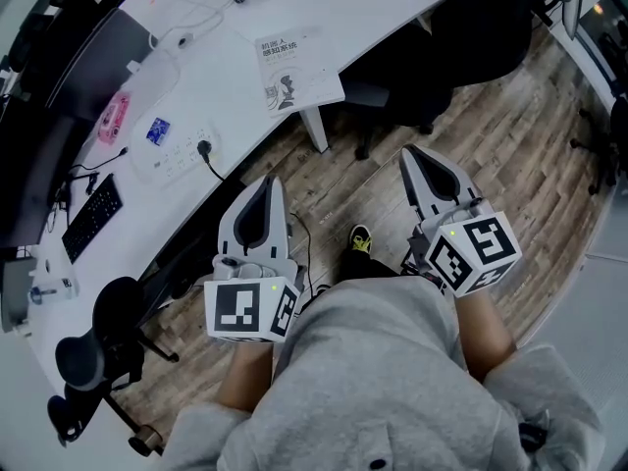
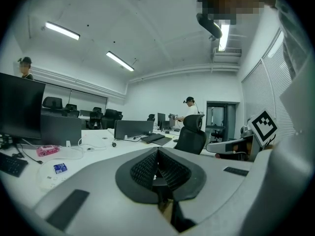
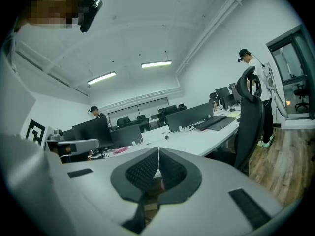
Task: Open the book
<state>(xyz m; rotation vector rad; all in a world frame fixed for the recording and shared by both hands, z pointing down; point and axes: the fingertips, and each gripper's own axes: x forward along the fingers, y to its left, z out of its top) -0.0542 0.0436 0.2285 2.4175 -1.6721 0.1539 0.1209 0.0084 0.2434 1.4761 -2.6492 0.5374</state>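
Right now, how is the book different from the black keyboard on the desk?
The book is white with a grey picture on its cover; the keyboard is black. The book is a broad rectangle, the keyboard long and narrow. Both lie flat on the white desk.

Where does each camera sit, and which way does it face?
Head view: on the person's head, facing down at white desk, book, left gripper, right gripper, grey sweater.
Left gripper view: on the left gripper, facing level over the desk; own shut jaws show.
Right gripper view: on the right gripper, likewise; own shut jaws show.
Shared: both gripper views show the black chair.
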